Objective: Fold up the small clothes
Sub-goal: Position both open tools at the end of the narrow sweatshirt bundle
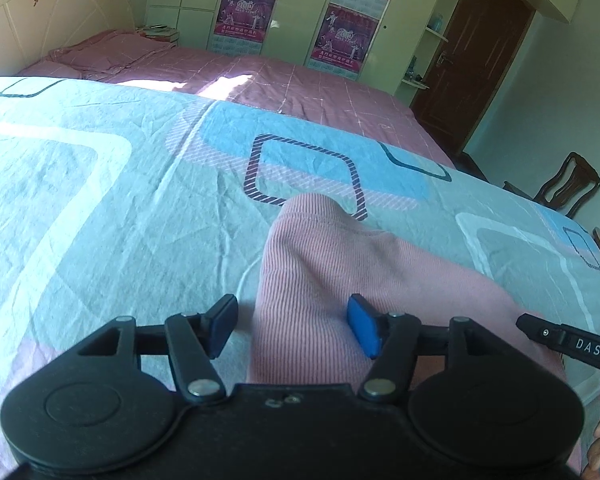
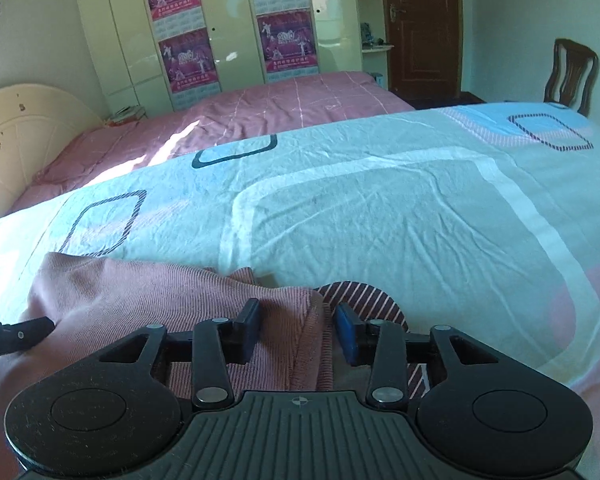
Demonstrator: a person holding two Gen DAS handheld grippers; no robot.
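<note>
Pink ribbed garment (image 1: 340, 280) lies on the bed sheet (image 1: 120, 200), patterned light blue, near the front edge. Left tool (image 1: 292, 326): jaws parted wide, cloth passes between the pads, neither pad pressing it, so nothing gripped. Right tool (image 2: 298, 330): jaws partly open over the garment's hemmed edge (image 2: 304, 344); fabric sits between the pads, looks loose rather than clamped, though the fold hides the contact. The garment is bunched, one end reaching toward the striped square print. Second bed with pink cover (image 2: 280, 104) behind, wardrobe (image 2: 228, 20) at the wall.
</note>
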